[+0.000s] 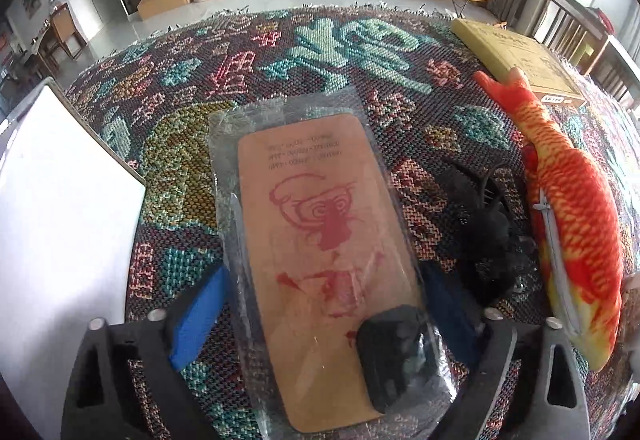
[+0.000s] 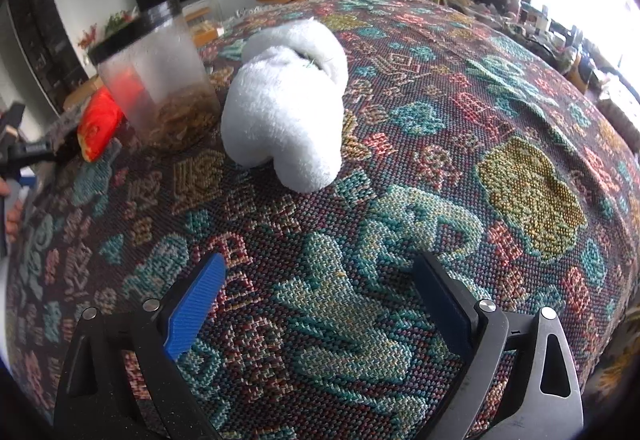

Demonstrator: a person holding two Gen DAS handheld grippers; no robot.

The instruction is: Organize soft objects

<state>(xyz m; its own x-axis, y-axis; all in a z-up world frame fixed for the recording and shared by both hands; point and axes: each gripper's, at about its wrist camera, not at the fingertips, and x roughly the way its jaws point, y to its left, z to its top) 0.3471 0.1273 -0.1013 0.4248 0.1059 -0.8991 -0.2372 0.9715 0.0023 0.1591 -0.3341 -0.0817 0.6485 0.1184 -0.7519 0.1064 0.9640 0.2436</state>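
Since the left gripper has its fingers wide w/ the packet lying flat btwn them, it looks lined up for a grab, while the right gripper, fingers wide & empty, faces the white plush well ahead on the worktop.

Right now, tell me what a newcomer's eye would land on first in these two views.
In the left wrist view, a clear plastic packet with a tan card printed in red lies between the left gripper fingers, with an orange-red plush fish to its right. In the right wrist view, a white fluffy plush toy sits on the patterned woven cloth ahead of the open right gripper.
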